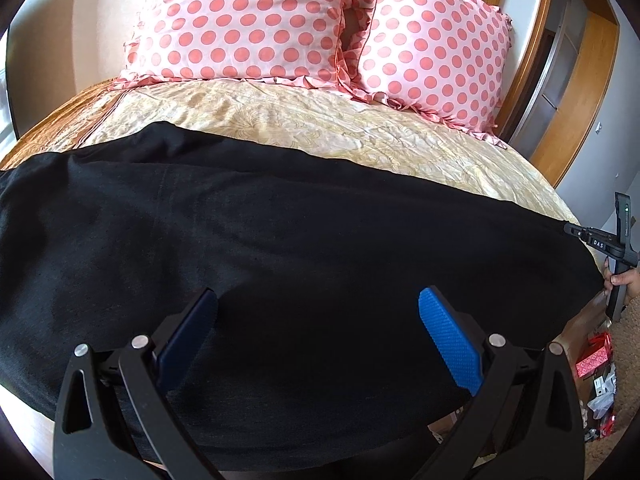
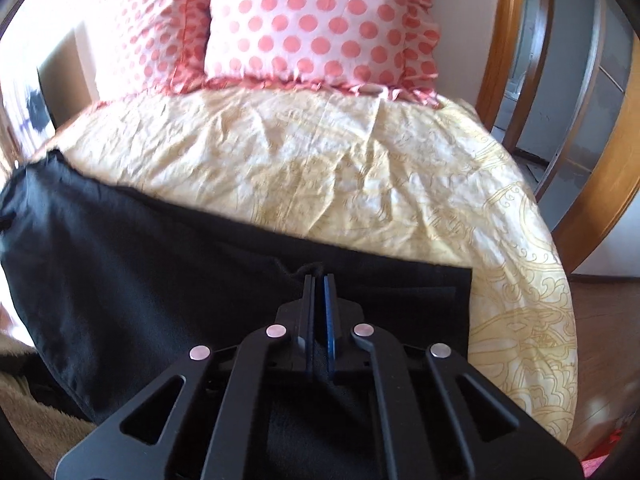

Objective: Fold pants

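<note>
Black pants [image 1: 280, 220] lie spread across the yellow bedspread [image 1: 320, 120], reaching from the left edge to the right side of the bed. My left gripper [image 1: 318, 300] hovers open just above the pants' near part, with its blue pads [image 1: 448, 336] wide apart and only flat cloth under the gap. In the right wrist view my right gripper [image 2: 319, 278] is shut, pinching a small bunch of the pants [image 2: 140, 260] near their right-hand end. The left wrist view shows the same right gripper [image 1: 572, 229] at the far right, nipping the cloth's corner, with a hand [image 1: 624, 280] on its handle.
Two pink polka-dot pillows [image 1: 248, 20] [image 2: 320, 28] stand at the head of the bed. A wooden door frame [image 2: 592, 208] rises right of the bed. On the floor by the bed's right side lie a red box [image 1: 596, 356] and other clutter. A beige rug [image 2: 36, 420] lies lower left.
</note>
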The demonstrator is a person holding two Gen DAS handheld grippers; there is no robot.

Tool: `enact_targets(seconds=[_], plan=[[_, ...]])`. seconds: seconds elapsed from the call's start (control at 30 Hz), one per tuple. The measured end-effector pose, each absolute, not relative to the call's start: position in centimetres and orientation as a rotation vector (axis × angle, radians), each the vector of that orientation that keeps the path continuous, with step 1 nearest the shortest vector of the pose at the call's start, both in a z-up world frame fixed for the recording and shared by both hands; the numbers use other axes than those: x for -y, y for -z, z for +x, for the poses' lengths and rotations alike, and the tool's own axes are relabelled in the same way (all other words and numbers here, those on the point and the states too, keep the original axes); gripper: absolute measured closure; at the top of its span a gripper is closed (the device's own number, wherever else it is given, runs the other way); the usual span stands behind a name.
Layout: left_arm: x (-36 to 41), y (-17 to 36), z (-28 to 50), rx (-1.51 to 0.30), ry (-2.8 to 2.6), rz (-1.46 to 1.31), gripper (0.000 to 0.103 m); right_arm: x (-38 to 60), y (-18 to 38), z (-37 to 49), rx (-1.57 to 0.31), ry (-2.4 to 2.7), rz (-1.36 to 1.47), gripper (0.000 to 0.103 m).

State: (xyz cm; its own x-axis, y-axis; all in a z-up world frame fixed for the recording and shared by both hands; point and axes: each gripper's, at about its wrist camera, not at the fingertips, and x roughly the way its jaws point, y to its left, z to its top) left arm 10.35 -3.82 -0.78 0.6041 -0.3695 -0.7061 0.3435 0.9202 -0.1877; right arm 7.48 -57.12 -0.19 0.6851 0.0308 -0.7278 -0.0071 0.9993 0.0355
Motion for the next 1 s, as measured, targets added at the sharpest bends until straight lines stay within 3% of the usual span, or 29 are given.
enact_targets(seconds=[0.1,0.23,0.37,0.5,0.53,0.57,0.63,1.0], plan=[[3.7,0.7,10.4,-0.822,0.414,-0.049,0.002,57.4,-0.8,8.0,-0.77,0.015,0.023,0.099],[3.4,0.7,10.4,-0.82,0.408,-0.06,0.002,57.0,1.8,9.5,-0.892,0.116,-0.067,0.099],[3.0,0.7,10.3,-0.818,0.408,-0.062,0.002,58.2,1.2,8.5,-0.885,0.226,0.009,0.096],[2.3,0.4,9.8,-0.793,0.417,-0.082,0.002,59.6,-0.6,5.2,-0.796,0.358,0.107,0.079],[2.1,0.3,9.7,-0.786,0.419,-0.084,0.002,59.7,-1.1,4.0,-0.766,0.395,0.139,0.071],[2.0,0.3,9.6,-0.782,0.421,-0.087,0.002,59.7,-1.5,3.0,-0.742,0.429,0.17,0.056],[1.9,0.3,9.4,-0.776,0.427,-0.087,0.002,59.6,-2.1,0.1,-0.682,0.492,0.258,0.041],[2.6,0.5,7.9,-0.75,0.51,-0.053,0.002,62.6,2.9,-11.5,-0.566,0.643,0.979,0.042]])
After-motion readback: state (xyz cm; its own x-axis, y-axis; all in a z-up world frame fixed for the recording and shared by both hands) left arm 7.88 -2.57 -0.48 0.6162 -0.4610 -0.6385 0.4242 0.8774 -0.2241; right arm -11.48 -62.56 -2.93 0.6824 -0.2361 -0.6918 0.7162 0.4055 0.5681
